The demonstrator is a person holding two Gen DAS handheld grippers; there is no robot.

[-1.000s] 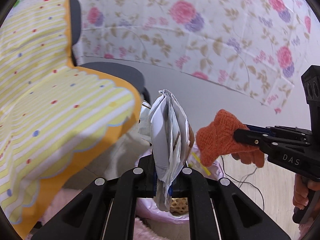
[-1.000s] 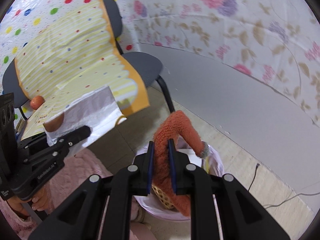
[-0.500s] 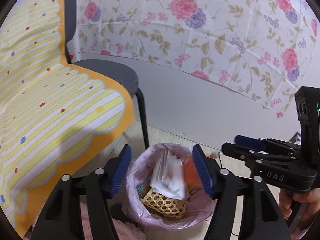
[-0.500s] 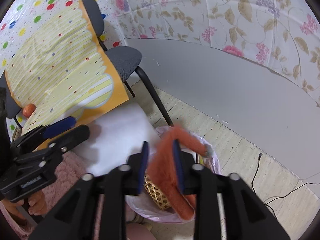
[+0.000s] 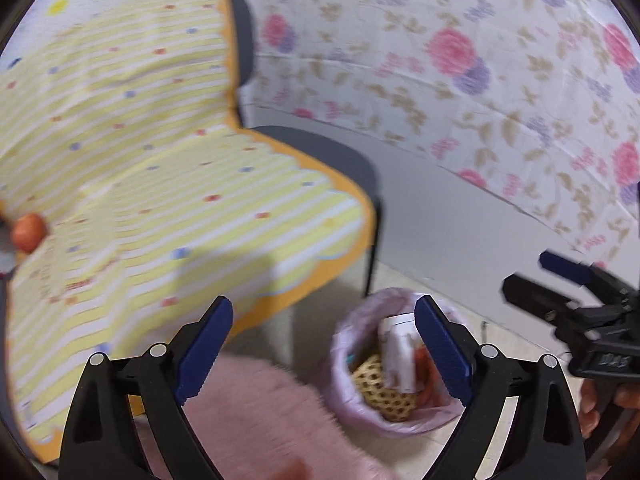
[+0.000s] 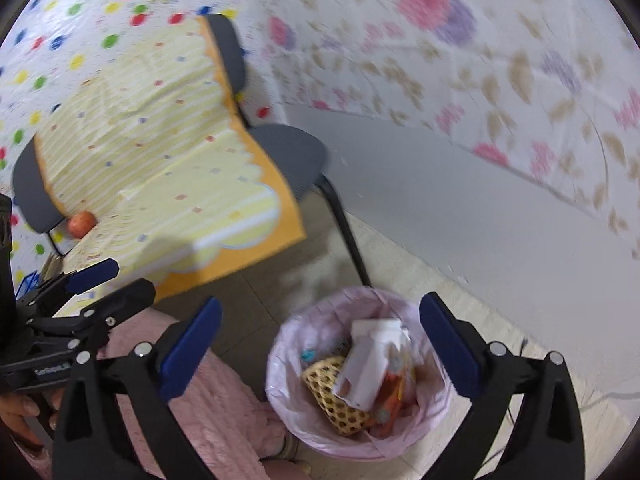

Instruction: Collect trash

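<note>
So both tools, left tool [image 5: 322,354] and right tool [image 6: 320,350], have just been opening and now gape wide, nothing between them. Paper [image 6: 370,364] and orange glove [image 6: 394,394] sit in the bin [image 6: 288,340]. Risk: that light bin tips if bumped, and the apple [image 6: 81,223] could roll off.

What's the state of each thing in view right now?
left gripper: open, nothing between the fingers.
right gripper: open, nothing between the fingers.
trash bin: upright on the floor, lined with a pink bag, partly filled.
white paper: inside the bin, on top.
orange cloth: in the bin, mostly under the paper.
apple: resting on the covered chair.
</note>
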